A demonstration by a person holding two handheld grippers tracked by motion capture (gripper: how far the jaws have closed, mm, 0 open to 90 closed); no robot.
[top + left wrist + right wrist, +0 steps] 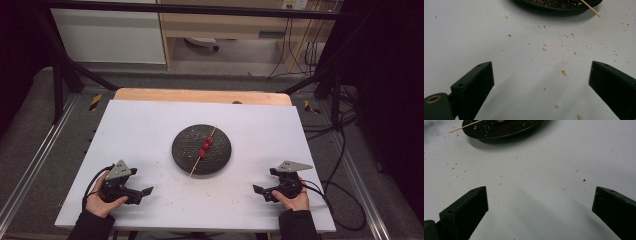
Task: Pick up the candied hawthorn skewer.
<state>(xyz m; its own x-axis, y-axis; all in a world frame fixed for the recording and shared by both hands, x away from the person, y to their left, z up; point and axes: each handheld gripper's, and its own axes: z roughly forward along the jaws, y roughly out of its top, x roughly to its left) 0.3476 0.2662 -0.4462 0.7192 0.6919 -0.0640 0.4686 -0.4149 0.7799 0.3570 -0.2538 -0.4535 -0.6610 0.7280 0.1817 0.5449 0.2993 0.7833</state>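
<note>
A white counter (150,125) carries a round black plate (187,150) near its middle. Across the plate lies a thin wooden skewer (195,165) threaded with small red pieces (205,145), running from the far right of the plate to its near left, where the bare tip juts past the rim. Crumbs (170,176) are scattered over the counter on the near side of the plate. The left gripper (146,191) rests at the near left of the counter, well apart from the plate, held in the person's left hand (100,202); its jaws stand wide apart with nothing between them. The right gripper (256,189) sits at the near right, held in the right hand (295,201), jaws likewise spread and empty. Both point inward toward the middle.
</note>
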